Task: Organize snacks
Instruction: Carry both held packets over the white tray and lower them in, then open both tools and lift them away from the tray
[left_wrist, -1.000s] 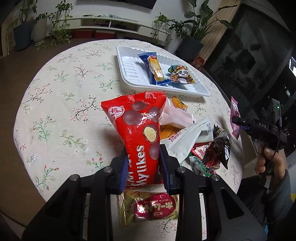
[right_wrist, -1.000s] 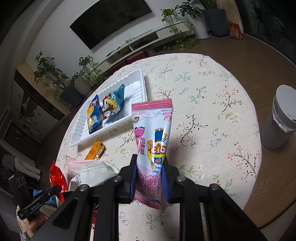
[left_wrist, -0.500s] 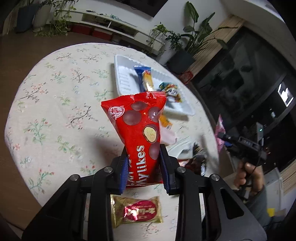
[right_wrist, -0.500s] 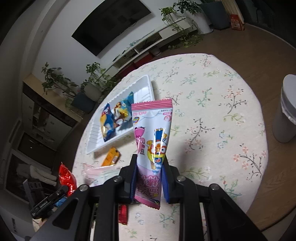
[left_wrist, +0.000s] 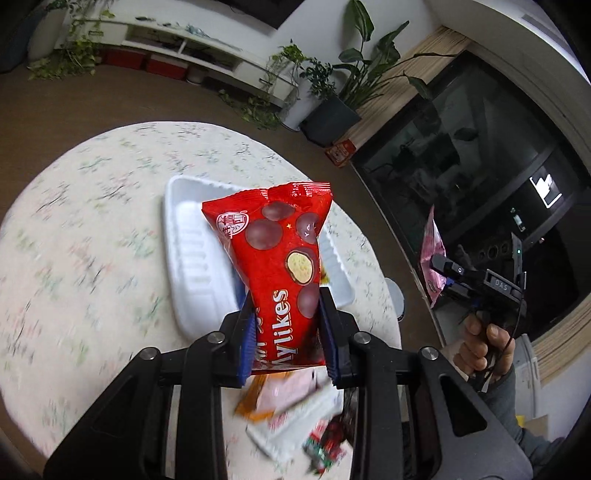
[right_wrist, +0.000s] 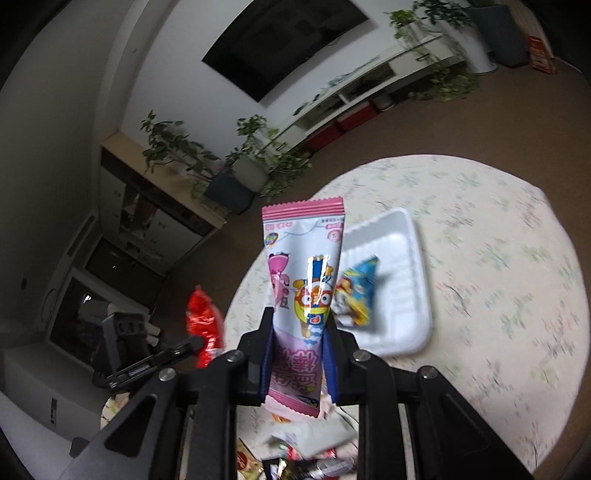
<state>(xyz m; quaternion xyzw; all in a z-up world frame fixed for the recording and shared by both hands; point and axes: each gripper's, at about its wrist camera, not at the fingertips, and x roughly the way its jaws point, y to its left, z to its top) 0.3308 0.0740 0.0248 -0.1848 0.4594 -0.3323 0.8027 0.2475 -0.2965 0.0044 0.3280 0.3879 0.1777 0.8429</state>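
Observation:
My left gripper (left_wrist: 287, 332) is shut on a red Mylikes chocolate bag (left_wrist: 277, 258), held upright high above the table, in front of the white tray (left_wrist: 192, 258). My right gripper (right_wrist: 298, 354) is shut on a pink cartoon snack packet (right_wrist: 304, 280), also lifted above the table. The white tray (right_wrist: 402, 295) holds a blue and yellow snack packet (right_wrist: 356, 291). The right gripper with its pink packet shows in the left wrist view (left_wrist: 439, 264); the red bag shows in the right wrist view (right_wrist: 203, 325).
A round table with a floral cloth (left_wrist: 74, 240) carries a heap of loose snack packets (left_wrist: 295, 417) near its front edge. The heap also shows in the right wrist view (right_wrist: 306, 450). Potted plants (left_wrist: 325, 107) and a low TV shelf stand beyond.
Both grippers have risen well above the table with their packets. The views have swung toward the white tray, which now sits behind each held packet. The scene is motion-blurred.

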